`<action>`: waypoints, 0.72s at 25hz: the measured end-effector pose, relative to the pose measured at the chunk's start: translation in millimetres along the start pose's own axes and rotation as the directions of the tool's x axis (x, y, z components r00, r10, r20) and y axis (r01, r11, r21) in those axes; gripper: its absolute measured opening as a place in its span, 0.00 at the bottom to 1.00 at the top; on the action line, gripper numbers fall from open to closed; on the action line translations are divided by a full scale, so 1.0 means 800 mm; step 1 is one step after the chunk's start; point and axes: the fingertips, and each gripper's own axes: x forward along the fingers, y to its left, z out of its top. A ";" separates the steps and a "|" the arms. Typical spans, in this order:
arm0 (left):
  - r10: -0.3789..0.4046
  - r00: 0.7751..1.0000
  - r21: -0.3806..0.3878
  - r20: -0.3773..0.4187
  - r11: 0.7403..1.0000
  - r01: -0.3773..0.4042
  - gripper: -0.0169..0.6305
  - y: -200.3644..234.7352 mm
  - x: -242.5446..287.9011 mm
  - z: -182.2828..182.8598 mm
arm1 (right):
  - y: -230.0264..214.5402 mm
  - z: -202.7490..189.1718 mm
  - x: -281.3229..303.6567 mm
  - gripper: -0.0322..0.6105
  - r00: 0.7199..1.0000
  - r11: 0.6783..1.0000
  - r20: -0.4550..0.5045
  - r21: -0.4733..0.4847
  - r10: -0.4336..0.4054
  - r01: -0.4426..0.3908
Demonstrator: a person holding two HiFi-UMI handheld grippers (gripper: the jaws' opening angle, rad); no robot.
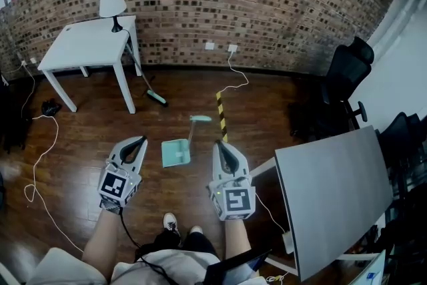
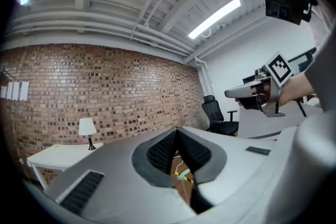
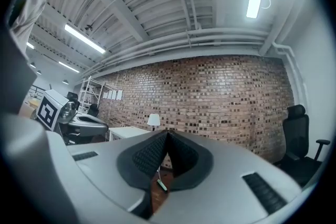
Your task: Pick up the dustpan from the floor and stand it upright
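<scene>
Dustpan (image 1: 175, 153) lay flat on floor (image 1: 80, 143), untouched. Left gripper (image 1: 141, 140), right gripper (image 1: 218, 144): jaws closed, empty. Risk: slim handle (image 1: 191, 132) pivoting in pinch, toppling when stood.

Dustpan (image 1: 176, 152) on floor (image 1: 80, 143); lamp (image 1: 112, 5) on table (image 1: 87, 43), far left.

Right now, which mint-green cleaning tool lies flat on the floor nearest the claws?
The mint-green plastic dustpan, lying on the wooden floor close by. The other, a mint-headed broom, leans against the white table farther off.
</scene>
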 end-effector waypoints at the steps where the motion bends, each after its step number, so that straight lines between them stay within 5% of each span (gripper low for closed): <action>1: 0.001 1.000 -0.003 0.000 1.000 -0.001 0.05 -0.007 -0.010 -0.004 | 0.000 0.001 -0.014 0.02 1.000 1.000 -0.007 0.007 -0.001 0.001; 11: 0.023 1.000 -0.047 0.004 0.999 -0.022 0.05 -0.169 -0.131 0.018 | -0.009 0.021 -0.198 0.02 1.000 0.999 0.010 0.033 -0.006 0.005; 18: 0.016 0.998 -0.031 -0.057 0.999 -0.018 0.05 -0.360 -0.225 0.012 | -0.008 -0.008 -0.387 0.02 0.998 0.995 -0.028 0.084 0.051 -0.049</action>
